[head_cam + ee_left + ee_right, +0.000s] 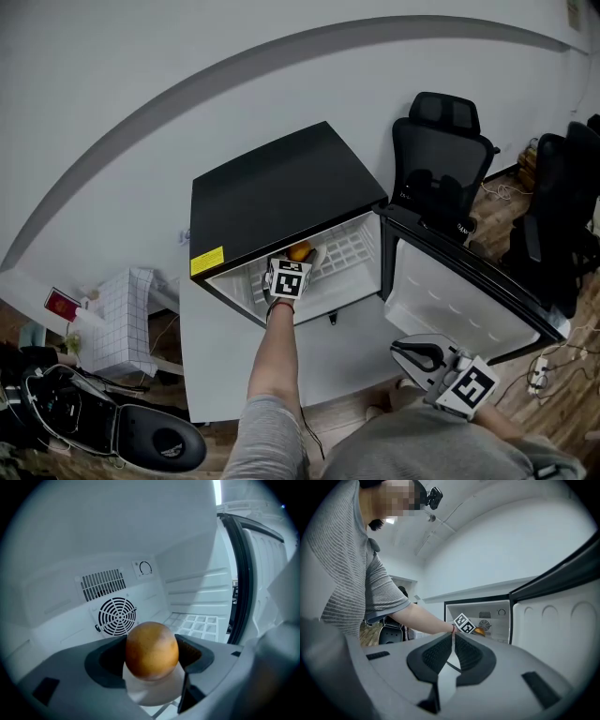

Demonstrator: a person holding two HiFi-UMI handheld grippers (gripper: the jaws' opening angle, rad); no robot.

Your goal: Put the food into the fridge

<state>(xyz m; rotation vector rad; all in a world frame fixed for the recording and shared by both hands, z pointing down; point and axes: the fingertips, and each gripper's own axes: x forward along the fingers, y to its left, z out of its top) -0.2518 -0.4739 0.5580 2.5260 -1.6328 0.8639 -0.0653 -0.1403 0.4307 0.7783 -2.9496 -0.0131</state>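
Note:
A small black fridge (281, 192) stands with its door (459, 291) swung wide to the right. My left gripper (301, 260) reaches into the white interior and is shut on a round orange fruit (299, 250). In the left gripper view the fruit (151, 649) sits between both dark pads (108, 660), above the white wire shelf (197, 623) and in front of the round fan grille (117, 616). My right gripper (396, 349) hangs low beside the open door, shut and empty. In its own view its jaws (453, 638) meet, with the fruit (479, 631) seen far off.
Two black office chairs (441, 159) stand right behind the open door. A white gridded box (117, 319) and a black rounded object (122, 436) sit on the floor to the left. Cables and a power strip (539, 375) lie at the right.

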